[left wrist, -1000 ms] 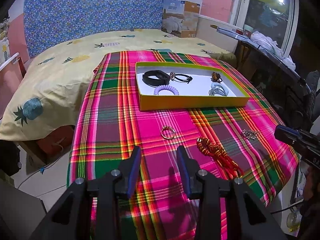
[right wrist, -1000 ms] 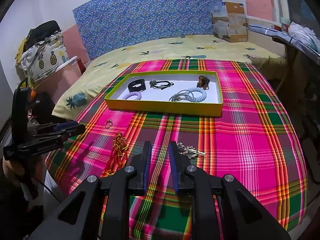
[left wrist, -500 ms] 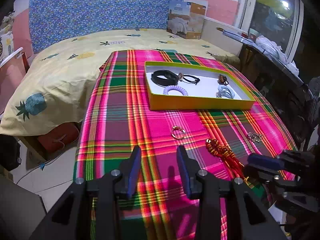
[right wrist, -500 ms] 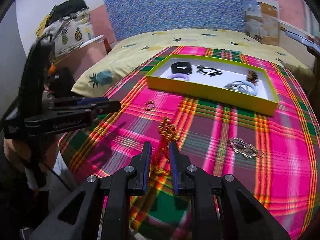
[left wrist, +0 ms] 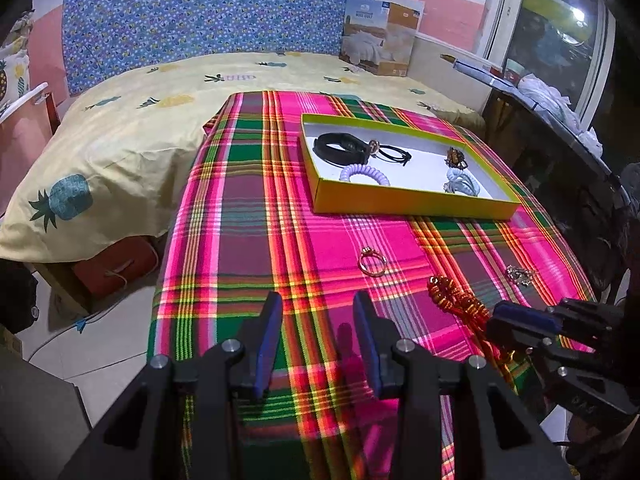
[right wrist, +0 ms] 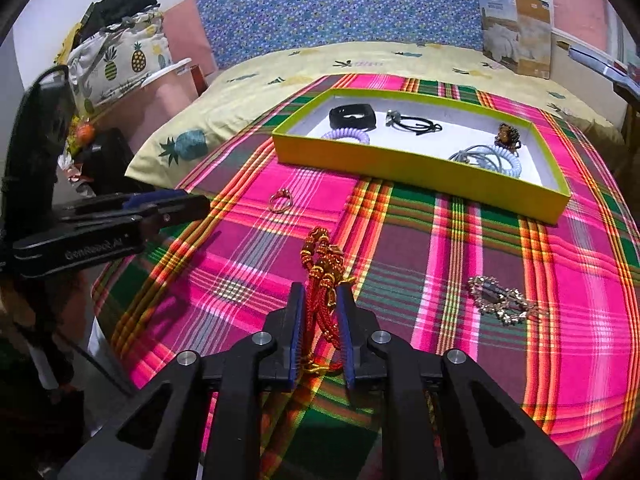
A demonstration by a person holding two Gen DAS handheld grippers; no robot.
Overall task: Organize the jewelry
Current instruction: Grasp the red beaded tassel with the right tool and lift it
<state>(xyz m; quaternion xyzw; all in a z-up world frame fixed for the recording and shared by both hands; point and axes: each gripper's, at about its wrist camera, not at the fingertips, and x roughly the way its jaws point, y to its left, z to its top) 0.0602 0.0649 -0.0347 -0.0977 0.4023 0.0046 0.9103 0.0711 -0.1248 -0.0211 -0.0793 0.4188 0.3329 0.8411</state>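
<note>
1. The plaid cloth fills the centre and bottom of both views, and the yellow tray sits on it toward the upper right, already holding hair ties and bands.
2. The left gripper hangs at the bottom centre of its own view, jaws wide with nothing between them.
3. The right gripper is at the bottom centre of its view, jaws narrow and closing around the red beaded cord; I cannot tell whether the pads press it yet.
4. Step in hand, as I judge it: picking up the cord. The next move calls for a firm pinch, a lift clear of the cloth, then a carry to the tray.
5. Only the right view shows the cord between the jaws; the left view shows that gripper side-on at the right edge.
6. The silver brooch and gold ring lie loose on the cloth.
</note>
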